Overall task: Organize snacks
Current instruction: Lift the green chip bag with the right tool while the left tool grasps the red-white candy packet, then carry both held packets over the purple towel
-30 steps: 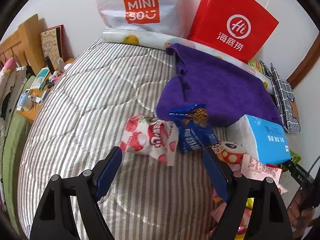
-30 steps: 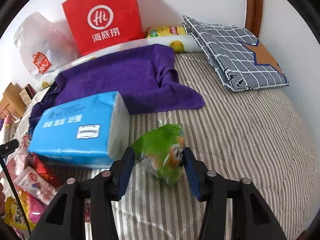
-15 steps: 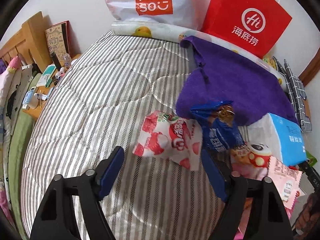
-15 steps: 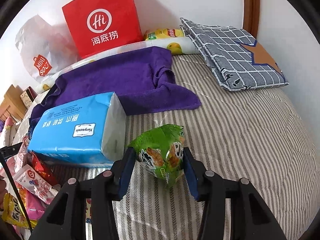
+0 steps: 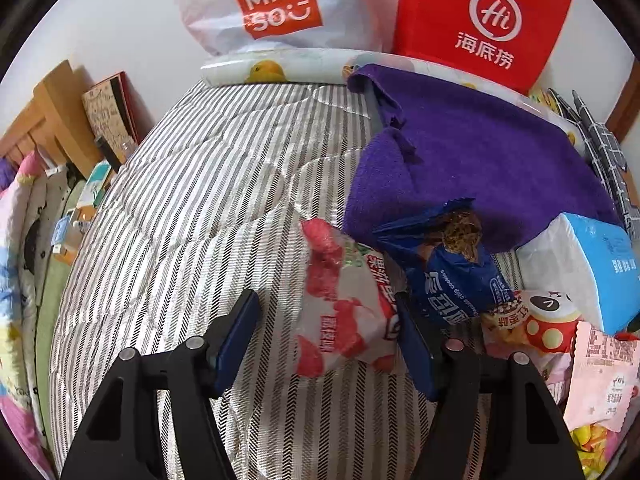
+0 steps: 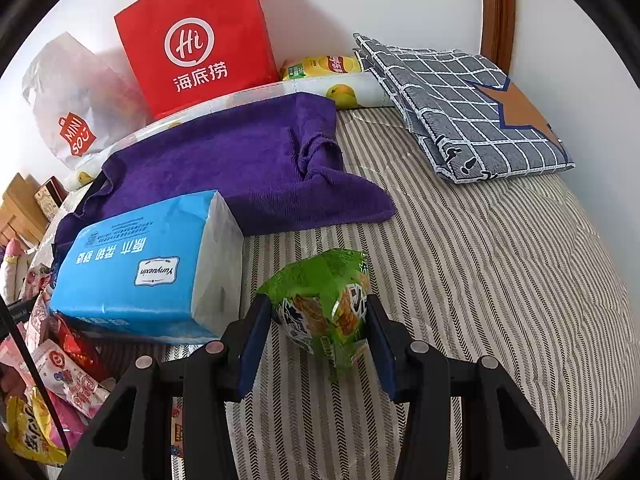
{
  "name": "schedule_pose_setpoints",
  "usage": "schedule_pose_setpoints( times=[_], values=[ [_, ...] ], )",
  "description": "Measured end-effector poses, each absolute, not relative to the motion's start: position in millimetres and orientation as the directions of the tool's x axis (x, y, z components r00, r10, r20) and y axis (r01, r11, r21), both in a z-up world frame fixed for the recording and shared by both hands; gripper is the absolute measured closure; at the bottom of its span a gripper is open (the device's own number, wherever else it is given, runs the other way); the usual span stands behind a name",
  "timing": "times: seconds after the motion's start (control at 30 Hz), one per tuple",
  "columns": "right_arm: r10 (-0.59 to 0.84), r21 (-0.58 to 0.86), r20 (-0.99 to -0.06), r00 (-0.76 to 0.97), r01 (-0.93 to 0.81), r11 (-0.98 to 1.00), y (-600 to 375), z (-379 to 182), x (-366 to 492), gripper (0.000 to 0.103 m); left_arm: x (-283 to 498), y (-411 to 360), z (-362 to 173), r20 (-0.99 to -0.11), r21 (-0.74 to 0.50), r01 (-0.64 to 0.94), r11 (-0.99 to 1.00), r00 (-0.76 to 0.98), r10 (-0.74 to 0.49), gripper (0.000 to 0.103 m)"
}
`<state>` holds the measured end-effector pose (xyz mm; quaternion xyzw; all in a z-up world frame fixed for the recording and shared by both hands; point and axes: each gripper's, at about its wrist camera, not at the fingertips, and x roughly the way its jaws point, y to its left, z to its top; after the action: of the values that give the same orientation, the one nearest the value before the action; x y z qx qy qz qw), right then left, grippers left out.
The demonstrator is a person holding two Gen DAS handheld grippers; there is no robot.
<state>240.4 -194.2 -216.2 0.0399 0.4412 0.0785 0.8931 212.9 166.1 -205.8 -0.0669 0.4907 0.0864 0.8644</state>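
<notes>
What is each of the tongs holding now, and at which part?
The right tongs hold the green snack bag by its two sides. The left tongs are closing around the red-and-white snack bag, not yet gripping it.

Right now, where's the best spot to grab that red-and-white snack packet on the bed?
Across its puffy middle, from above. The red-and-white packet lies flat on the striped quilt, and the left gripper already straddles it, its jaws closing, with one finger squeezed between it and the blue cookie bag.
</notes>
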Motion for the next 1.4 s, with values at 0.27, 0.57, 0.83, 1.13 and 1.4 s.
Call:
schedule_pose_setpoints(
  times=[0.27, 0.57, 0.83, 1.13, 1.4],
  values=[
    [0.199, 0.183, -0.766, 0.611, -0.089, 0.979, -198, -205, 239, 0.058, 206, 173, -202, -0.858, -0.099, -0.199, 0.975, 0.513, 0.018, 0.078],
    [0.193, 0.173, -0.757, 0.624, -0.093, 0.980, -195, -199, 229, 0.058, 192, 182, -198, -0.859, -0.138, -0.219, 0.966, 0.511, -0.007, 0.079],
    [0.188, 0.157, -0.731, 0.656, -0.107, 0.982, -192, -182, 210, 0.058, 170, 183, -182, -0.846, -0.159, -0.226, 0.961, 0.533, -0.014, 0.079],
    [0.207, 0.160, -0.703, 0.681, -0.133, 0.978, -195, -161, 178, 0.058, 144, 164, -156, -0.819, -0.182, -0.181, 0.967, 0.572, -0.047, 0.079],
    [0.217, 0.166, -0.677, 0.703, -0.142, 0.976, -198, -145, 157, 0.058, 130, 136, -138, -0.803, -0.187, -0.129, 0.974, 0.592, -0.076, 0.079]
  ],
)
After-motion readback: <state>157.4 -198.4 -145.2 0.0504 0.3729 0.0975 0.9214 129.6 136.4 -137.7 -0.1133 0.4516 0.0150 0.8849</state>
